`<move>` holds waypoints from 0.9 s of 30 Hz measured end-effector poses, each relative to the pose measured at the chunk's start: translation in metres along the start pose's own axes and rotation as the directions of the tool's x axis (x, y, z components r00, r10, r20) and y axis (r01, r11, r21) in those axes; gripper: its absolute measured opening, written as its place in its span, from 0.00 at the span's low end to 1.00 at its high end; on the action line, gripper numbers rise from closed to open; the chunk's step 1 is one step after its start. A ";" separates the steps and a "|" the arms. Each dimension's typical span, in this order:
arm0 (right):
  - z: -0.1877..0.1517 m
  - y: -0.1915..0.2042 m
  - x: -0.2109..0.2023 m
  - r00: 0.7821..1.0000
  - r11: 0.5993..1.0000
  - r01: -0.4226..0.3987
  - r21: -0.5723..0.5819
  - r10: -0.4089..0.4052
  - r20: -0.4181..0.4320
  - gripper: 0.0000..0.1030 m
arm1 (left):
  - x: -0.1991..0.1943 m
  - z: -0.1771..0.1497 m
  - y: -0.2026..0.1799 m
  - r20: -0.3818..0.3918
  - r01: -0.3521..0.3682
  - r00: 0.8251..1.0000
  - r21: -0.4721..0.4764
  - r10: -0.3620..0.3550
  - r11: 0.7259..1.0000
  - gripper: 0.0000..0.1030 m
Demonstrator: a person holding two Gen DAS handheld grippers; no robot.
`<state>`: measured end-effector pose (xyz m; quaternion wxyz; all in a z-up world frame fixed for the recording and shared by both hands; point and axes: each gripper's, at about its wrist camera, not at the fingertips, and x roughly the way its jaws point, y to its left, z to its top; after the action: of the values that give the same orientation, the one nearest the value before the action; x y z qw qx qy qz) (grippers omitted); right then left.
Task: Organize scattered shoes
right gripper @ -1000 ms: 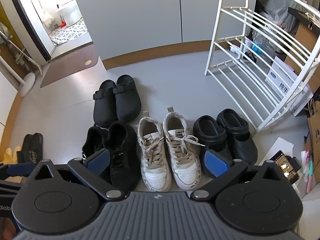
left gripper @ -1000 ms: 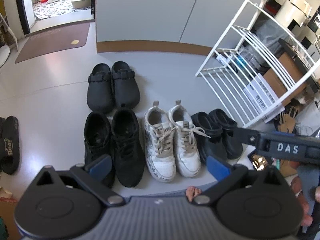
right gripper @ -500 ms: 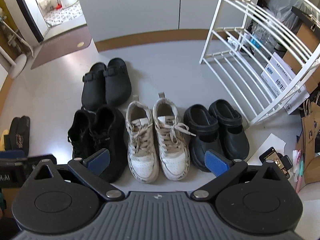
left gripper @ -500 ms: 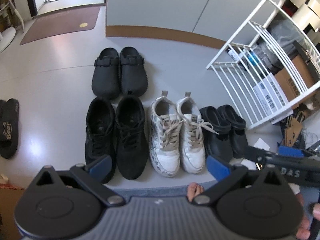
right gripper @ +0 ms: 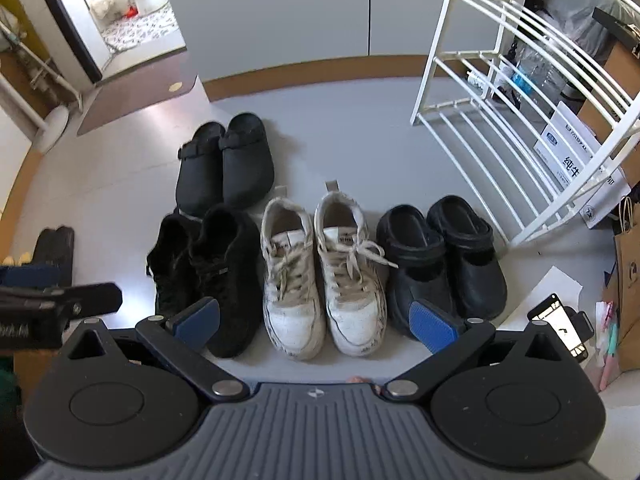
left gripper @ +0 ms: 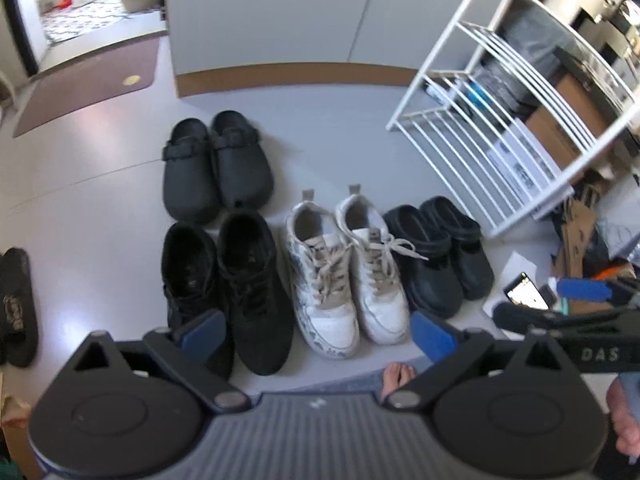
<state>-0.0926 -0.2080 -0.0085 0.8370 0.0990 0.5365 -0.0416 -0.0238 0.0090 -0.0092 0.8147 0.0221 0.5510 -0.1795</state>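
Four pairs of shoes stand side by side on the grey floor. Black clogs [left gripper: 216,164] [right gripper: 226,168] sit at the back. In front of them run black sneakers [left gripper: 228,292] [right gripper: 208,276], white laced sneakers [left gripper: 344,272] [right gripper: 320,272] and black strapped clogs [left gripper: 440,252] [right gripper: 444,256]. My left gripper [left gripper: 318,334] hangs open above the front row, holding nothing. My right gripper [right gripper: 316,320] is open too, high over the white sneakers. Each gripper shows at the edge of the other's view.
A white wire shoe rack [left gripper: 500,120] [right gripper: 520,120] leans at the right, with boxes behind it. A phone [right gripper: 560,330] and paper bags [right gripper: 628,280] lie at the far right. Dark slippers [left gripper: 16,304] rest at the left. A bare foot [left gripper: 396,376] shows below. A brown mat [left gripper: 88,84] lies by the doorway.
Both grippers have shifted slightly over the shoe rows and stay open. The shoes have not moved.
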 end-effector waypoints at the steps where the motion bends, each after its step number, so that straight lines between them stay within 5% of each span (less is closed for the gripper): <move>1: -0.001 -0.003 -0.003 1.000 1.000 -0.008 0.004 0.008 -0.004 1.00 | 0.000 0.001 0.002 0.000 0.003 1.000 -0.011 -0.003 1.000 0.97; 13: 0.027 -0.023 -0.096 0.995 0.996 -0.079 0.037 0.077 0.058 1.00 | -0.009 0.006 0.002 0.022 0.052 0.998 -0.016 -0.052 0.999 0.97; 27: 0.033 -0.058 -0.082 0.995 0.996 -0.090 0.021 0.089 0.040 1.00 | -0.033 0.013 0.018 0.104 0.047 0.994 -0.043 -0.043 0.998 0.94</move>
<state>-0.1081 -0.2752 0.0724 0.8472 0.1319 0.5144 -0.0121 -0.0176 0.0312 0.0231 0.8381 -0.0180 0.5123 -0.1863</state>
